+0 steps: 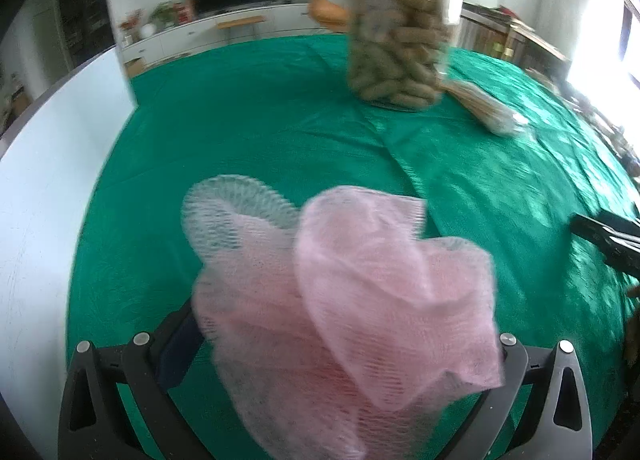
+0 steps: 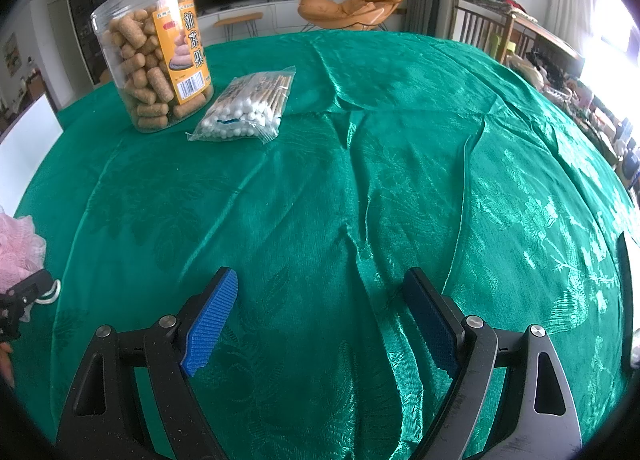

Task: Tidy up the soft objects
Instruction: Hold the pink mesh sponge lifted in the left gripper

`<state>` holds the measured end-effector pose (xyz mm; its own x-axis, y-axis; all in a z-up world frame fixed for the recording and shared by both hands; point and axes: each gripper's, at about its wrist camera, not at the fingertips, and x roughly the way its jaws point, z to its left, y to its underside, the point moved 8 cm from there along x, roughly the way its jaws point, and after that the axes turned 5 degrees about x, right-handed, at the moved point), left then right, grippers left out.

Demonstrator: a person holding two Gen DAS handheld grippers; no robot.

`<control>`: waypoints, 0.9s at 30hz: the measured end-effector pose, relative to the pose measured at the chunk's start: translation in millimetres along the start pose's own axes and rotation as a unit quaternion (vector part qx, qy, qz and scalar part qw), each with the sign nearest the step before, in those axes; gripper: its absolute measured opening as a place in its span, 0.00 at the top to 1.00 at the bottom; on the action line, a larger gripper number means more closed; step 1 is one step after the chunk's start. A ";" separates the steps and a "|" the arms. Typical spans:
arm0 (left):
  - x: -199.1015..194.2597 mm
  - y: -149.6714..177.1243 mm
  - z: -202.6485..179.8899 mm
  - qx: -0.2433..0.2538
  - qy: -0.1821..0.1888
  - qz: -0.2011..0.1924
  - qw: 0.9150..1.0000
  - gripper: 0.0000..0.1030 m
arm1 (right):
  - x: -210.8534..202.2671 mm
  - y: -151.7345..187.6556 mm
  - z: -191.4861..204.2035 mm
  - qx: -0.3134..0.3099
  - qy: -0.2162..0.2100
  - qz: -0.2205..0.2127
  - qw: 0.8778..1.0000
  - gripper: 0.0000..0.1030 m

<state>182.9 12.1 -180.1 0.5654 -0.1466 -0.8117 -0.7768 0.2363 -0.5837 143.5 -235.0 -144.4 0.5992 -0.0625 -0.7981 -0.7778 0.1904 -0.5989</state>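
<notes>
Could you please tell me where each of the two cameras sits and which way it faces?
Left wrist: on the left gripper, facing forward over the green cloth to the jar; the pink mesh it holds fills the foreground.
Right wrist: on the open right gripper, facing the same cloth; fingertips show at bottom left.
Shared: jar, swab bag, cloth, pink mesh, TV.

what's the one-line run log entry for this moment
left gripper: holds pink mesh sponge | right gripper: open, empty, over green cloth | snack jar, cotton swab bag: untouched
</notes>
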 end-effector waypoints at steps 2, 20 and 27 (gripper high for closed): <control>-2.6 -0.4 8.1 -0.026 0.012 -0.009 1.000 0.00 | 0.0 0.0 0.0 0.000 0.000 0.000 1.000 0.15; 2.8 0.4 5.0 -0.007 -0.015 0.004 1.000 0.00 | -0.1 0.0 -0.2 0.001 0.001 0.000 1.000 0.15; 2.4 0.4 4.5 -0.007 -0.015 0.004 1.000 0.00 | -0.1 0.0 -0.2 0.001 0.001 0.000 1.000 0.15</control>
<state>185.2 16.1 -182.2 0.5667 -0.1165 -0.8156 -0.7851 0.2239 -0.5775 143.4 -235.2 -144.4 0.5988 -0.0645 -0.7983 -0.7776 0.1917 -0.5988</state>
